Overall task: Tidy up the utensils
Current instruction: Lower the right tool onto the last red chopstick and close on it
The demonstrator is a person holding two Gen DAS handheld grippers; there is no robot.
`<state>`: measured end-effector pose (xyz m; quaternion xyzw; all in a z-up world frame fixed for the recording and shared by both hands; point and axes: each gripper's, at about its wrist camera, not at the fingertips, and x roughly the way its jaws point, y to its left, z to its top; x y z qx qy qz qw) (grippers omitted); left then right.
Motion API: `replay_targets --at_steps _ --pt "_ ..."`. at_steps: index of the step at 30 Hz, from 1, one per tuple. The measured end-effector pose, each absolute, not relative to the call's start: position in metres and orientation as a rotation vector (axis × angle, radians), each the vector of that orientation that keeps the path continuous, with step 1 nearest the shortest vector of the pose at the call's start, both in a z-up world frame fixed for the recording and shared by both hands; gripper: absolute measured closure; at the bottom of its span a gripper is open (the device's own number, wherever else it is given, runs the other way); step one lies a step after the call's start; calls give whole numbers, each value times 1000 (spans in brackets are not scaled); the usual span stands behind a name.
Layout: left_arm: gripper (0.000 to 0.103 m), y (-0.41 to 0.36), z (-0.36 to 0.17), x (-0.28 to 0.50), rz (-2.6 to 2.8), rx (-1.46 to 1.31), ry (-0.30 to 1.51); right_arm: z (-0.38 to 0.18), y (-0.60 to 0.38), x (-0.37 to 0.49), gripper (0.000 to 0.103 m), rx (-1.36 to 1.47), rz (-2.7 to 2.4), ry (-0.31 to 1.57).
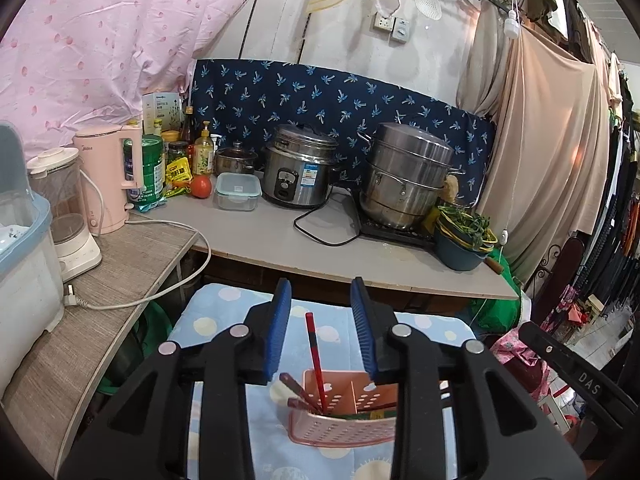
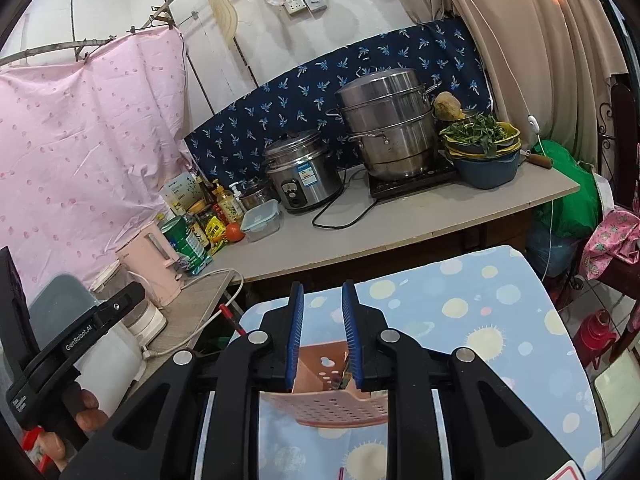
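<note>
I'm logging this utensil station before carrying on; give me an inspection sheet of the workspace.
Surface: small table under a blue dotted cloth.
Job's things: pink perforated utensil holder with a red chopstick standing in it.
Clutter: nothing seen on the cloth beyond the holder.
Grippers: left gripper and right gripper both open, above the holder, empty.
Cables: white cord across the side shelf; black cord from the rice cooker.
Surroundings: steamer pot, pink kettle, basin of greens.

Beside the silver rice cooker [image 1: 300, 166]: a navy backdrop cloth [image 1: 320, 92] with pale blue palm sprigs behind it, a red tomato [image 1: 200, 186] and pale pink kettle [image 1: 110, 176] left of it; nearer than it, a salmon-pink perforated utensil holder [image 1: 344, 412] on a light blue tablecloth [image 2: 480, 320] with cream dots
</note>
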<state>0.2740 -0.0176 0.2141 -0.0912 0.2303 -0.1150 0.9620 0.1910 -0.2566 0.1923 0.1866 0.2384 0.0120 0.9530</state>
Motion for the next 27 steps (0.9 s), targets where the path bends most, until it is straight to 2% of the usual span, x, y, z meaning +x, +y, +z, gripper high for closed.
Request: replay_targets --at_steps 2,4,18,27 --pt "62 -16 214 264 -227 -183 466 191 -254 180 80 375 31 491" --pt "57 -16 214 254 -226 -178 468 187 -251 169 77 375 38 505" --pt "57 -29 159 191 -181 -55 611 118 -232 89 77 304 22 651" --pt "57 -16 92 158 -162 -39 741 33 -211 46 77 228 17 844"
